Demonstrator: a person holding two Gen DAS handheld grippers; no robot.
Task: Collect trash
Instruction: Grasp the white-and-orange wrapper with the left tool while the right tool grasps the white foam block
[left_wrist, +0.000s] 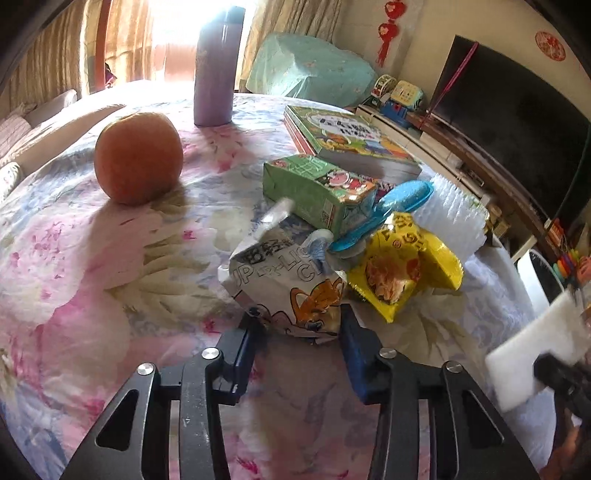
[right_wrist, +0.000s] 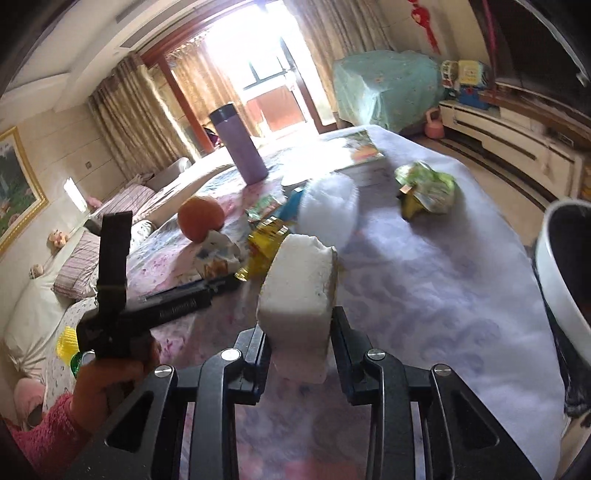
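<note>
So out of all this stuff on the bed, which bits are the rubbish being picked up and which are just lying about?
Rubbish for the job:
- cartoon wrapper, between the left gripper fingers
- white foam block, held by the right gripper
- yellow snack packet
- green crumpled bag
- probably the green carton

Just lying about:
- orange
- purple flask
- picture book
- brush

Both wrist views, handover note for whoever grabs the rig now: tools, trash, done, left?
Right tool: shut on white foam block, lifted over the bed; white bin sits at its right.
Left tool: fingers either side of the cartoon snack wrapper; closed or not, cannot tell.
Still on the bed: yellow wrapper, green carton, green crumpled bag.
Done: foam picked up. Left: bin it, then the rest. Orange, purple bottle, book, brush look like keepers.
</note>
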